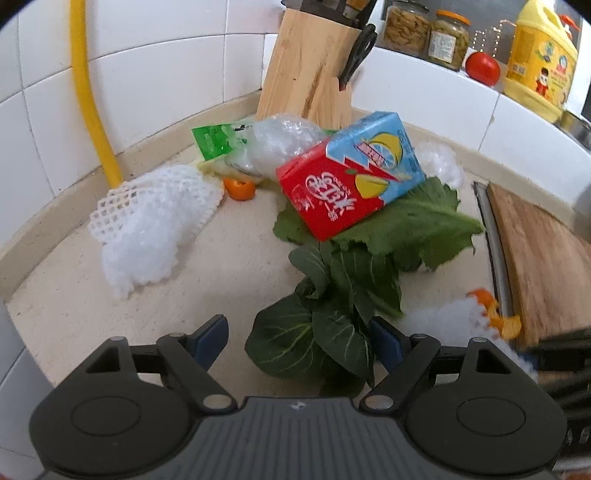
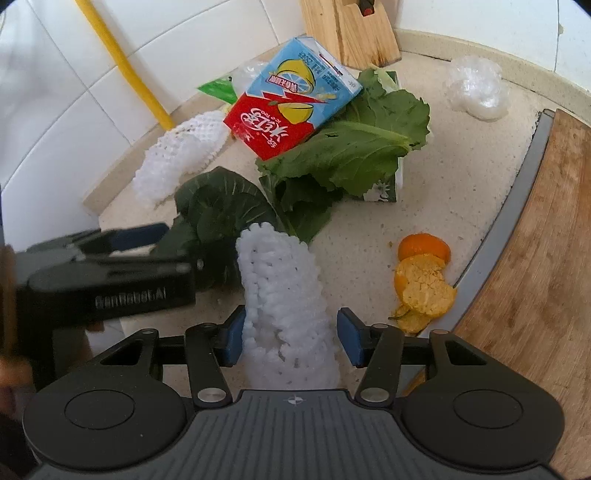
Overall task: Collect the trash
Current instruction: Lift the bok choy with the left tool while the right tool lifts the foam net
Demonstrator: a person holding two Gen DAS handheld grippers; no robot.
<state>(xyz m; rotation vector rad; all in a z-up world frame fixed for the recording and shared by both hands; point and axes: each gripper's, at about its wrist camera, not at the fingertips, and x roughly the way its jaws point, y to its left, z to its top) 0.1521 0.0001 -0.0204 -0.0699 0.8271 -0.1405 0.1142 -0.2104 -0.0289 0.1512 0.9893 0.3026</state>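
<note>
Trash lies on a speckled counter (image 1: 74, 314). A red and blue drink carton (image 1: 351, 177) (image 2: 291, 99) rests on a lettuce leaf (image 1: 406, 221). My left gripper (image 1: 299, 345) is open around a dark green leaf (image 1: 314, 339); only its right pad meets the leaf's edge. My right gripper (image 2: 291, 339) straddles a white foam net (image 2: 280, 288), its left pad against the net, a thin gap at the right pad. A second foam net (image 1: 155, 221) lies by the wall. Orange peel (image 2: 421, 280) sits right of the right gripper.
A wooden cutting board (image 2: 535, 258) borders the right side. A knife block (image 1: 306, 74) and a yellow pipe (image 1: 88, 92) stand at the tiled wall. Crumpled clear plastic (image 2: 476, 92), a green packet (image 1: 212, 140) and a green box (image 2: 384, 188) lie among the trash. Jars (image 1: 406, 29) line the ledge.
</note>
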